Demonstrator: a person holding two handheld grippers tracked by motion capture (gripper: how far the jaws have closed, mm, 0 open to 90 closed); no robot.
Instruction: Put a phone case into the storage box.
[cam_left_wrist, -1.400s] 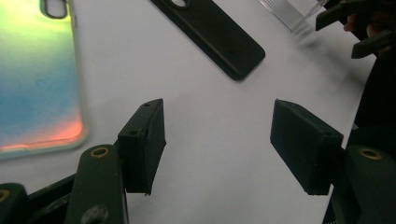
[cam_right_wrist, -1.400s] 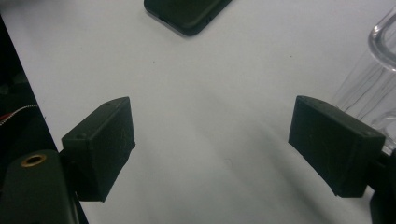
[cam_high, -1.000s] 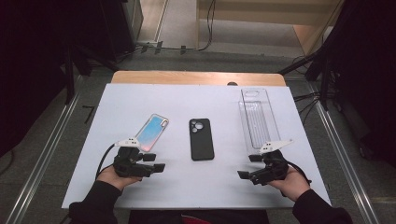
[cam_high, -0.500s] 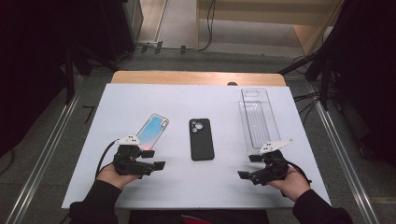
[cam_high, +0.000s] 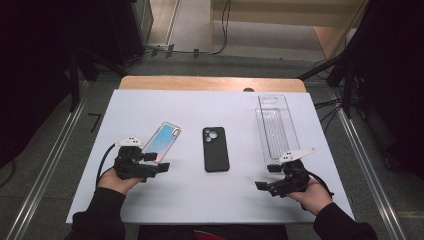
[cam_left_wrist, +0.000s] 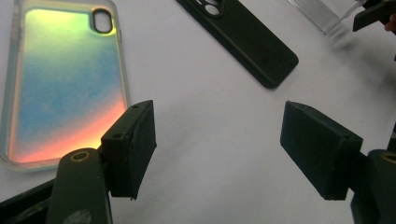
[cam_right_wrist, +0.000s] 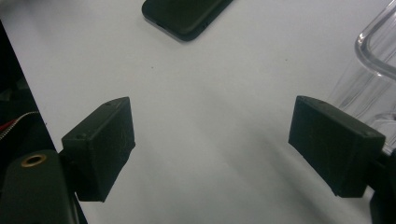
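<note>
White tabletop (cam_high: 190, 200) lies under both my grippers; my left gripper (cam_high: 157, 161) rests just beside the near end of the rainbow-coloured phone case (cam_high: 162, 141), jaws released and just widened, with nothing between them. My right gripper (cam_high: 267, 176) sits near the close end of the clear plastic tray (cam_high: 276, 127), jaws also spread and empty. Between the two lies a black phone case (cam_high: 215, 149), seemingly back side up.
</note>
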